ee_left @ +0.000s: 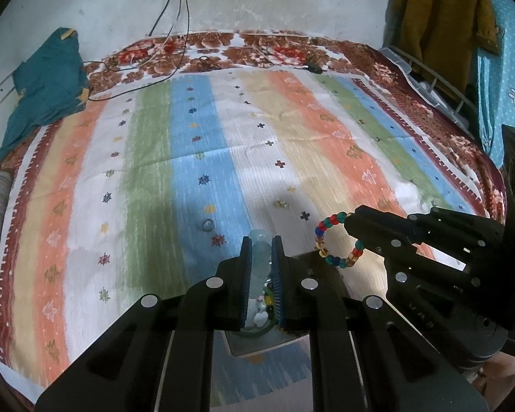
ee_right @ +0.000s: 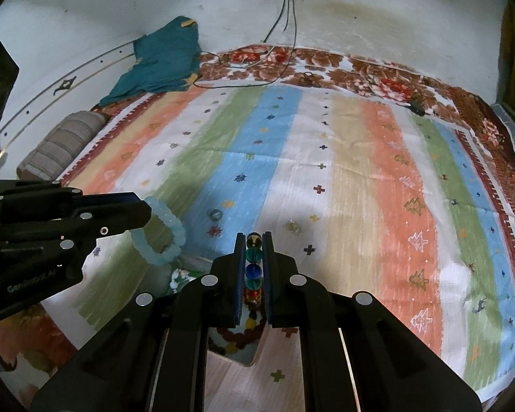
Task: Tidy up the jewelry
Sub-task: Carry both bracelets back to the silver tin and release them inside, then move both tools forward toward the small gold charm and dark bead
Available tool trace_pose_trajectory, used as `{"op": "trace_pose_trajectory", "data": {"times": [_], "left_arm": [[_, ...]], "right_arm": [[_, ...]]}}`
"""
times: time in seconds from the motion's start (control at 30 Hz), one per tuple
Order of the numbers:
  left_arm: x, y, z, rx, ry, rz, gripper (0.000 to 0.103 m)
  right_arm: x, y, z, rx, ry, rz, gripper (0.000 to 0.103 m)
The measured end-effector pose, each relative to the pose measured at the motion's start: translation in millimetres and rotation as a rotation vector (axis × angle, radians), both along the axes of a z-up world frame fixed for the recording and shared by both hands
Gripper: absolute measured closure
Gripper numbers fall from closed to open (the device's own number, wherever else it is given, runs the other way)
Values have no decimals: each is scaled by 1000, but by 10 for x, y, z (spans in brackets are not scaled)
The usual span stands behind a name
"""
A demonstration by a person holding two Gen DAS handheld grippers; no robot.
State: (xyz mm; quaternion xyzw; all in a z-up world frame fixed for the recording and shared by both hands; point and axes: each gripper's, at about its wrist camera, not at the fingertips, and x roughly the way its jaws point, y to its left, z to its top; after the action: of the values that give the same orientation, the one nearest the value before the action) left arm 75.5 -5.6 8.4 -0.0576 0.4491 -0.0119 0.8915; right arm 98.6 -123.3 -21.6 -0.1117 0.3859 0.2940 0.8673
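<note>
My left gripper (ee_left: 261,240) is shut on a pale blue bead bracelet (ee_left: 260,257) and holds it above the striped cloth; the same bracelet shows in the right wrist view (ee_right: 163,231), hanging from the left gripper's tip (ee_right: 144,211). My right gripper (ee_right: 254,237) is shut on a multicoloured bead bracelet (ee_right: 253,267); in the left wrist view this bracelet (ee_left: 329,240) hangs from the right gripper (ee_left: 352,226). A wooden box (ee_right: 230,370) with more beaded jewelry (ee_right: 238,336) lies under both grippers. Two small rings (ee_right: 216,214) (ee_right: 293,227) lie on the cloth.
A striped cloth (ee_right: 343,178) covers a floral blanket (ee_right: 360,75) on the bed. A teal garment (ee_right: 161,58) and a striped bolster (ee_right: 60,140) lie at the far left. Cables (ee_right: 285,44) run down from a wall socket. Clothes (ee_left: 439,17) hang at the right.
</note>
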Motion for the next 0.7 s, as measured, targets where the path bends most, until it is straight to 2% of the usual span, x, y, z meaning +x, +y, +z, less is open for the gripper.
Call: {"op": "trace_pose_trajectory", "data": {"times": [0.47, 0.57, 0.6, 0.67, 0.7], "left_arm": [[-167, -62, -33, 24, 2, -10, 92], [-182, -62, -63, 30, 24, 1, 91], [-185, -46, -65, 36, 27, 17, 91], [-181, 4, -67, 33, 31, 42, 86], [-172, 41, -68, 29, 32, 54, 81]], "right_arm": [[-185, -26, -70, -15, 21, 20, 93], [-153, -54, -101, -20, 39, 0, 92], [-133, -64, -115, -26, 45, -13, 90], [-86, -106, -131, -34, 43, -41, 71], [-59, -123, -136, -39, 41, -52, 67]]}}
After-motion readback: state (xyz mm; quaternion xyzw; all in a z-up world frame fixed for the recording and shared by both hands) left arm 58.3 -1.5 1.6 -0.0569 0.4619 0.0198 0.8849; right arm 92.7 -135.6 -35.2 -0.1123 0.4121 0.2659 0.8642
